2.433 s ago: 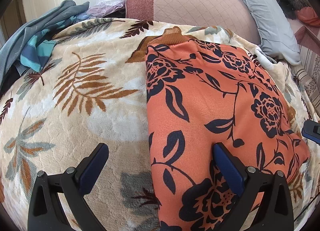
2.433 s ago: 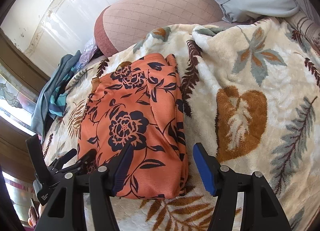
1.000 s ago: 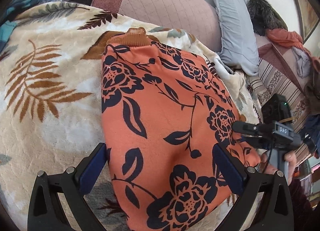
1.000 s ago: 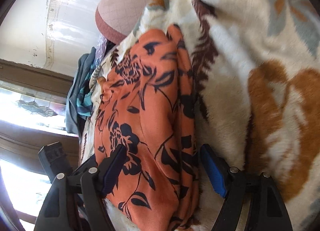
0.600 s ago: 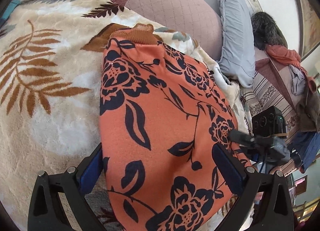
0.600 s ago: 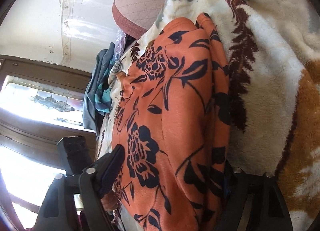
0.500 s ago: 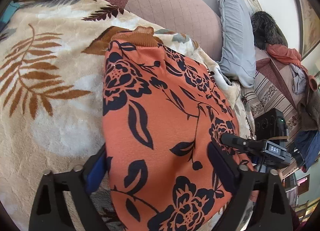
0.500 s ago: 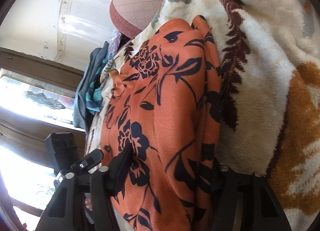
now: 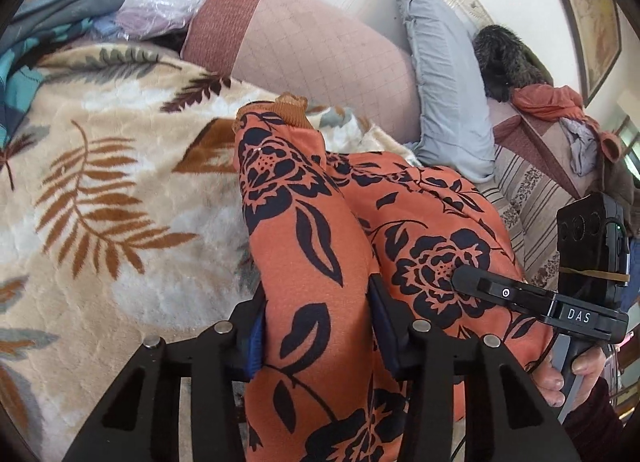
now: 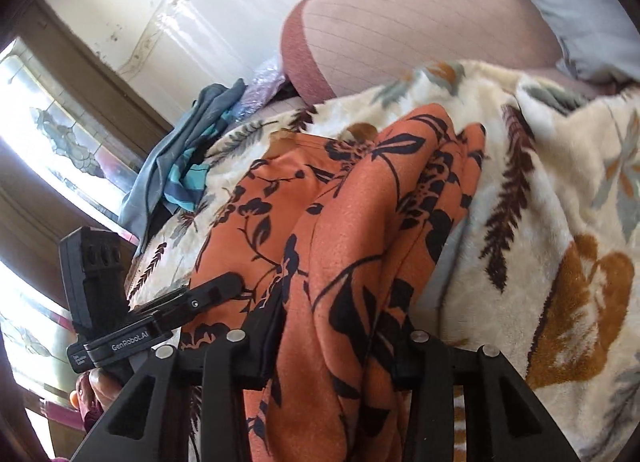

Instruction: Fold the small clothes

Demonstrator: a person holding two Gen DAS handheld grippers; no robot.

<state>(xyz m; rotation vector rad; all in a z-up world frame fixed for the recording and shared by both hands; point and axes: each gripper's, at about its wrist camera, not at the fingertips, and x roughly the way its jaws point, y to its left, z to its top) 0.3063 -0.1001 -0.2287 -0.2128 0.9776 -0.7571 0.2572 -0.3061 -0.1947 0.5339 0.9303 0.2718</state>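
An orange garment with dark flowers [image 9: 420, 221] lies on a leaf-patterned blanket [image 9: 100, 201], its near end gathered up into ridges. My left gripper [image 9: 318, 322] grips a thick fold at its near left edge, jaws still closing, pads pressed into the cloth. In the right wrist view the same garment [image 10: 352, 189] bulges between the pads of my right gripper [image 10: 340, 338], which is also closing on a bunched fold at the near right edge. Each view shows the other gripper beside the cloth, held by a hand.
A pink quilted bolster [image 9: 312, 41] and a grey pillow [image 9: 444, 73] lie at the head of the bed. Grey and teal clothes [image 9: 48, 21] are piled at the far left. More clothes [image 9: 552, 101] sit on striped bedding at the right. A window [image 10: 48, 133] is at the left.
Both grippers have narrowed from wide open onto the garment's near edge and risen. The flat cloth is now bunched into raised folds and its near end is lifted off the blanket.
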